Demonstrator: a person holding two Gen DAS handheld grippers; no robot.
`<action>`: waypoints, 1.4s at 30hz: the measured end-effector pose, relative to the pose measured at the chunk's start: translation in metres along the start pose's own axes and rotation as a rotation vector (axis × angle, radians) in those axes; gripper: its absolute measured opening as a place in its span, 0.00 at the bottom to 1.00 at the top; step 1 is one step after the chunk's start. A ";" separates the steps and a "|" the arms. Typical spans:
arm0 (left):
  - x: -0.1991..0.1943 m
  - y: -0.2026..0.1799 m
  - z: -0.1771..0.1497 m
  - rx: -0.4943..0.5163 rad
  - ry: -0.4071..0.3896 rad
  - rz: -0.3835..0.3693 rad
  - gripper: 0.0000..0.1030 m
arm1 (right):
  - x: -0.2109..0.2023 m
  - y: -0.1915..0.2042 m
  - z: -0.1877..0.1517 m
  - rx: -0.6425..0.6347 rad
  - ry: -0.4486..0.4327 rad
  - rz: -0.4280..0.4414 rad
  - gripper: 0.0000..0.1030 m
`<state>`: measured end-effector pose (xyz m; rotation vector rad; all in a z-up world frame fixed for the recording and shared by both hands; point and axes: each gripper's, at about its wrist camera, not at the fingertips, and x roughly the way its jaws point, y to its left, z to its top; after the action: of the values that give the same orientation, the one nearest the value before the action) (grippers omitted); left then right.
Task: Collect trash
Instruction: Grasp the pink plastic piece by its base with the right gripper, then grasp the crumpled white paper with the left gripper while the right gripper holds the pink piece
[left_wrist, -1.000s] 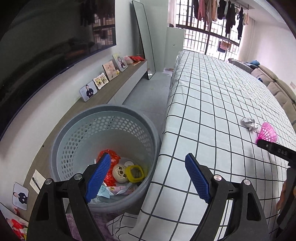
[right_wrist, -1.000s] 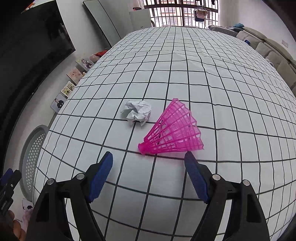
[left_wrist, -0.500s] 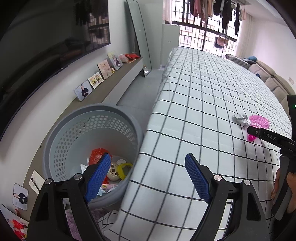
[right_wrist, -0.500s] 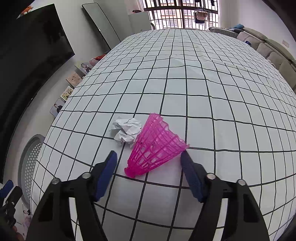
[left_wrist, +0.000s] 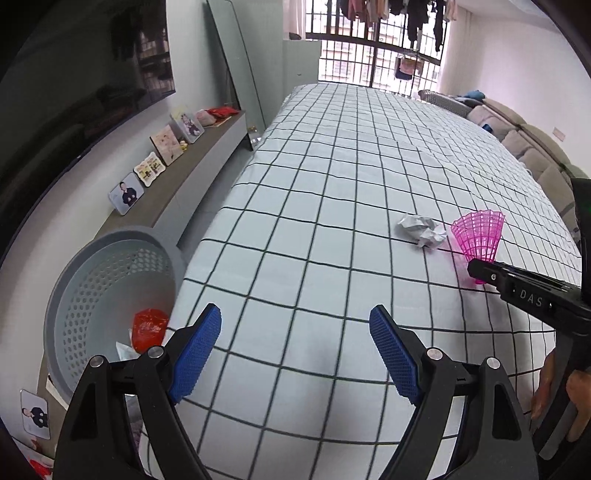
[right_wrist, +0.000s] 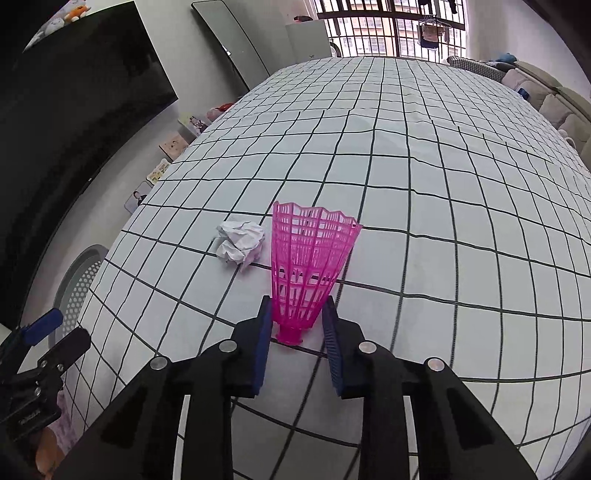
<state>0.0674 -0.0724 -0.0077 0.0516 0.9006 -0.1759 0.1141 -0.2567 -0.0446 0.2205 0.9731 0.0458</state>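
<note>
A pink plastic shuttlecock (right_wrist: 310, 258) stands cone-up on the checked bedsheet (right_wrist: 424, 177). My right gripper (right_wrist: 295, 308) is closing its jaws on it, and both blue pads touch the lower skirt just above the cork. A crumpled white paper ball (right_wrist: 240, 243) lies just left of it. In the left wrist view the shuttlecock (left_wrist: 478, 236) and paper ball (left_wrist: 421, 229) sit at the right, with the right gripper's tip (left_wrist: 480, 269) beside them. My left gripper (left_wrist: 295, 326) hangs open over the bed's near corner, holding nothing.
A grey perforated basket (left_wrist: 74, 266) stands on the floor left of the bed, holding a red wrapper (left_wrist: 147, 328) and other scraps. A low shelf with photo frames (left_wrist: 162, 140) runs along the left wall under a dark TV. A sofa (left_wrist: 535, 155) lies far right.
The right gripper moved up to the shuttlecock and closed around its base, and the shuttlecock went from lying on its side to standing. The left gripper swung right, from over the basket to over the bed.
</note>
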 end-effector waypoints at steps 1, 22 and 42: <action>0.002 -0.007 0.003 0.008 0.000 -0.006 0.79 | -0.002 -0.004 -0.001 -0.002 -0.002 0.004 0.26; 0.059 -0.101 0.054 0.125 0.045 -0.078 0.86 | -0.044 -0.064 -0.003 0.057 -0.084 0.074 0.26; 0.093 -0.118 0.055 0.159 0.094 -0.115 0.34 | -0.054 -0.076 -0.004 0.094 -0.112 0.094 0.26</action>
<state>0.1460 -0.2071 -0.0433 0.1569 0.9823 -0.3542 0.0756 -0.3381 -0.0188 0.3516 0.8536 0.0728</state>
